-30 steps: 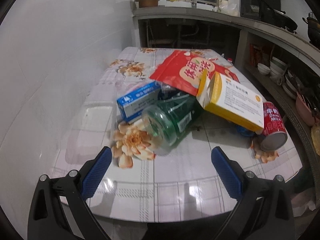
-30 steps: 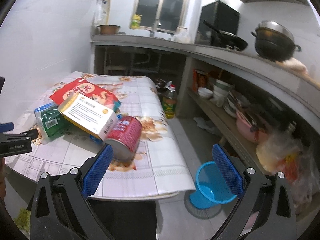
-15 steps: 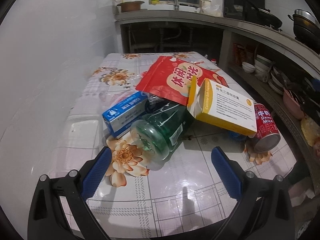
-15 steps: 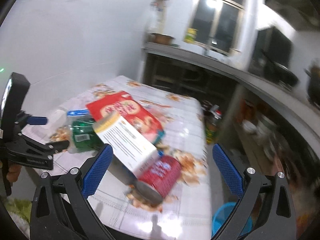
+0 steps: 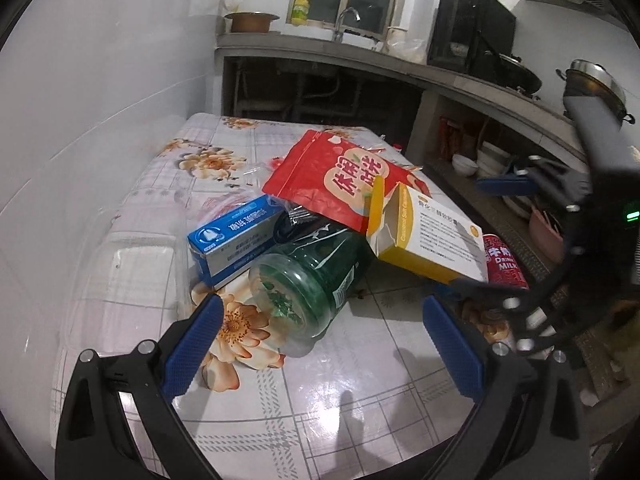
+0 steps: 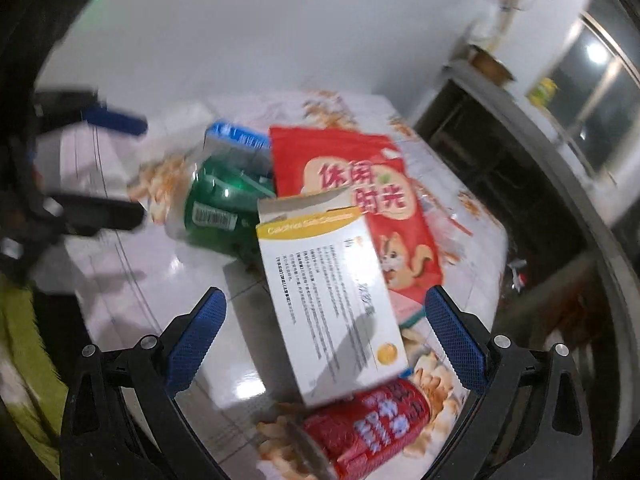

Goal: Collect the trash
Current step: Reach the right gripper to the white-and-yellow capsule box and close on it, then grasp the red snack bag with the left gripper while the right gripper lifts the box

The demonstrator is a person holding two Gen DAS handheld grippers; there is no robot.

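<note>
Both grippers, left (image 5: 316, 336) and right (image 6: 322, 336), hang spread and empty over the table (image 5: 360, 380), where the box (image 6: 332, 296) leans on the jar (image 5: 308, 280) and can (image 6: 372, 420); it looks light and crushable, best pinched across its narrow sides.

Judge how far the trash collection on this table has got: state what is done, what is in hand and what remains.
Done: nothing visibly; neither gripper holds anything. In hand: the right gripper hovers, jaws open, over the white and yellow box; the left gripper faces the green jar, also open. Left: the red bag, blue box and red can.
</note>
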